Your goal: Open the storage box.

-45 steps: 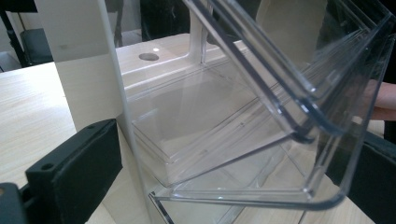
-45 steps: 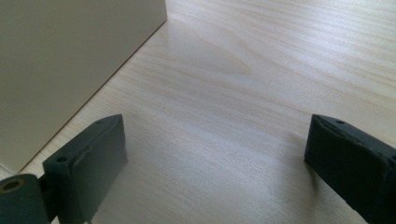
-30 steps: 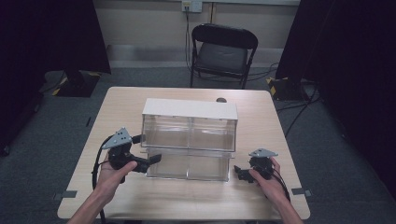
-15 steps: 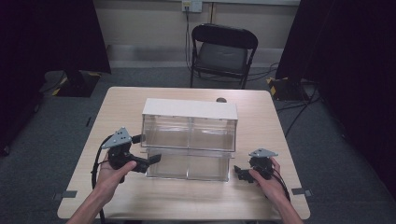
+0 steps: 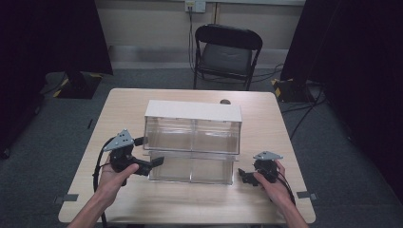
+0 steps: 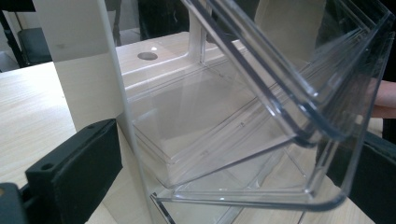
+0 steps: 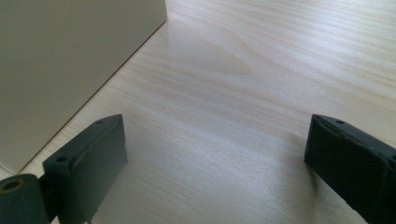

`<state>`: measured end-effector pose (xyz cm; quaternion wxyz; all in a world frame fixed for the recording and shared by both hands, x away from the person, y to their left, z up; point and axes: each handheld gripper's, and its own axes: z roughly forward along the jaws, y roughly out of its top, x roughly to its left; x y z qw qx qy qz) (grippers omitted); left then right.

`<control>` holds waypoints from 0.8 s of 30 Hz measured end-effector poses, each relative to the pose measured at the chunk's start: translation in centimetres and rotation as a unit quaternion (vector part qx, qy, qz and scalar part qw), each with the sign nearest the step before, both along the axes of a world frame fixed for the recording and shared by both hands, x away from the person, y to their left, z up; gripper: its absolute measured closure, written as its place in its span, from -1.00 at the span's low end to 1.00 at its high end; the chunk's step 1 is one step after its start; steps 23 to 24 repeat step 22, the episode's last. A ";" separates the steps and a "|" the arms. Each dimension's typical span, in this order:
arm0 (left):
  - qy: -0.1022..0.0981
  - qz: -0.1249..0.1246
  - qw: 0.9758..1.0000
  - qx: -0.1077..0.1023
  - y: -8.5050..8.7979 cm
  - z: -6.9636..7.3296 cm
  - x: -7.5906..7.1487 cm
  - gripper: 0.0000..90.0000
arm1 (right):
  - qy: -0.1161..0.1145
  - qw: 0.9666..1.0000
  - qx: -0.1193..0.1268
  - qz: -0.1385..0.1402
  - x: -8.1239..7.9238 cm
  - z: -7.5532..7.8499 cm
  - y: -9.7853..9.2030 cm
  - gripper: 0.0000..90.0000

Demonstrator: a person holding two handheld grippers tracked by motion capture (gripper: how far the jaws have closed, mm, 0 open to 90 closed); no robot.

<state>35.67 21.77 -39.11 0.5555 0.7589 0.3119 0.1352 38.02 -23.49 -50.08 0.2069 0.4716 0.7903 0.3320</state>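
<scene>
The left gripper stood wide around the clear drawer (tilted open) of the white-topped organizer; the right gripper gaped wide over the table.

No readable text, labels or numbers.

Nothing legible stands on any surface — the clear drawer unit with its white top carries no brand or marking, the bare wooden table bears no sticker or print, and the grey plates atop the left gripper and the right gripper show no lettering that can be made out. The yellow-and-black striped patches on the floor are a hazard pattern, not writing — and the wall outlet is too small to read.
</scene>
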 end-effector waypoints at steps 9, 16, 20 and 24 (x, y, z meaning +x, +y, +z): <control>0.000 0.001 1.000 0.002 0.0 0.0 0.0 -1.00 | -0.001 1.000 0.000 0.001 0.0 0.0 0.0 -0.89; -0.003 0.001 1.000 0.003 0.0 -0.1 0.1 -1.00 | 0.000 1.000 0.000 0.000 0.0 0.0 0.0 -0.89; -0.002 0.002 1.000 0.002 0.0 -0.1 0.0 -1.00 | 0.000 1.000 0.000 0.000 0.0 0.0 0.0 -0.89; 0.000 0.001 1.000 0.002 0.0 -0.1 0.0 -1.00 | 0.000 1.000 0.000 0.000 0.0 0.0 0.0 -0.89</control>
